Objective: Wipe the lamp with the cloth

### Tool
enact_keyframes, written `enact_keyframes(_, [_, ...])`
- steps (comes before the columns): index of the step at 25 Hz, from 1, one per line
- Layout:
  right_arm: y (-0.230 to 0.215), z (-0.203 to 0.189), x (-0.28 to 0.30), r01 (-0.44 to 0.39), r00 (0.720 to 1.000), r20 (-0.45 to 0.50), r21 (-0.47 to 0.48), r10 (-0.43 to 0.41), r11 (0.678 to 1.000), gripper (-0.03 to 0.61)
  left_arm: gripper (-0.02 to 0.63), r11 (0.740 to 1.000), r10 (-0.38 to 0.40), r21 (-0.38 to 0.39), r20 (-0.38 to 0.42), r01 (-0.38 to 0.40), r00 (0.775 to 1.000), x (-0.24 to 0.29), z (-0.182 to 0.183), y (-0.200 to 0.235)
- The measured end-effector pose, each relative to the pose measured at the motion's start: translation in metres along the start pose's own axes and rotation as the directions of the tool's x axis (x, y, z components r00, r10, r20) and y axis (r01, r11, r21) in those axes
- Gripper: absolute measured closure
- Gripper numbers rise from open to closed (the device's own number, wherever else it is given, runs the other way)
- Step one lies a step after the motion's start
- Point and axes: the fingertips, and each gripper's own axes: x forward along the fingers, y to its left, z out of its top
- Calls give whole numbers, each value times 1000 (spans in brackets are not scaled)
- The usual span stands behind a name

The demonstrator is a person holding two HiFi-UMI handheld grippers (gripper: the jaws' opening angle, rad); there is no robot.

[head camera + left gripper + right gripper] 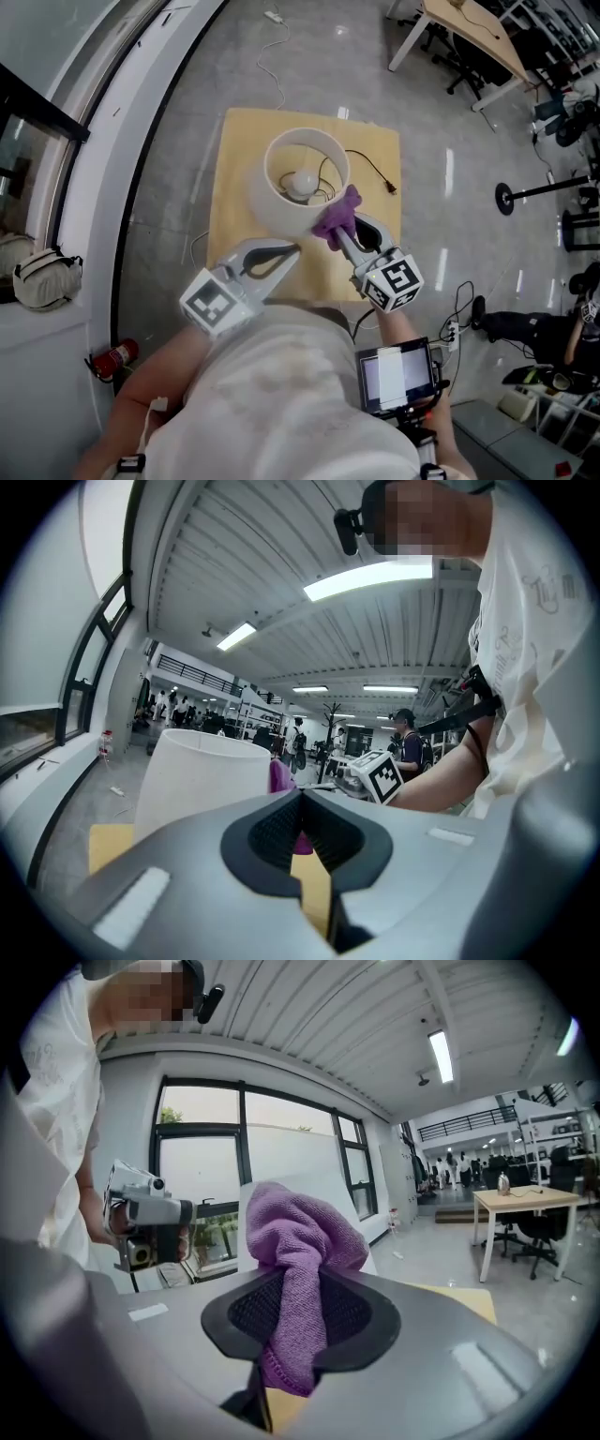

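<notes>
Right gripper [345, 234] clamped on purple cloth [336, 216], touching white drum shade of lamp [272, 202] | left gripper [292, 250] closed, empty, just beside lamp | bulb [302, 183] inside shade shows only in head view

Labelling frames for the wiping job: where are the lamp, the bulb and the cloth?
lamp [274, 208], head view, shade's outer wall
bulb [302, 183], head view, its round top
cloth [336, 222], head view, bunched middle

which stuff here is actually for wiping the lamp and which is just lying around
For the job: lamp; purple cloth, clamped in the right gripper; yellow table under the lamp.
Lying about: fire extinguisher; pale bag; desk at the back.
</notes>
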Motion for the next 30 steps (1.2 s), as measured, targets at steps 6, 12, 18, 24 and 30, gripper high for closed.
enact_keyframes(6, [1,-47,5,66,994,-94,68,-59,996,469,614,999,-51,14,-39,51,998,2,-9,4])
enact_keyframes(12, [-11,-56,-7,150,984,-116,101,-138,983,469,614,995,-96,29,-46,98,994,3,-10,-7])
enact_keyframes(18, [-33,20,-25,114,986,107,148,-130,982,477,614,996,-88,27,-48,90,995,7,-6,-13])
enact_keyframes(24, [-41,95,-10,-56,969,244,129,23,990,478,614,998,-48,43,-23,49,999,26,13,-20])
enact_keyframes(30, [-45,82,11,-181,962,234,167,140,969,477,614,999,35,42,-13,-35,999,33,25,-19])
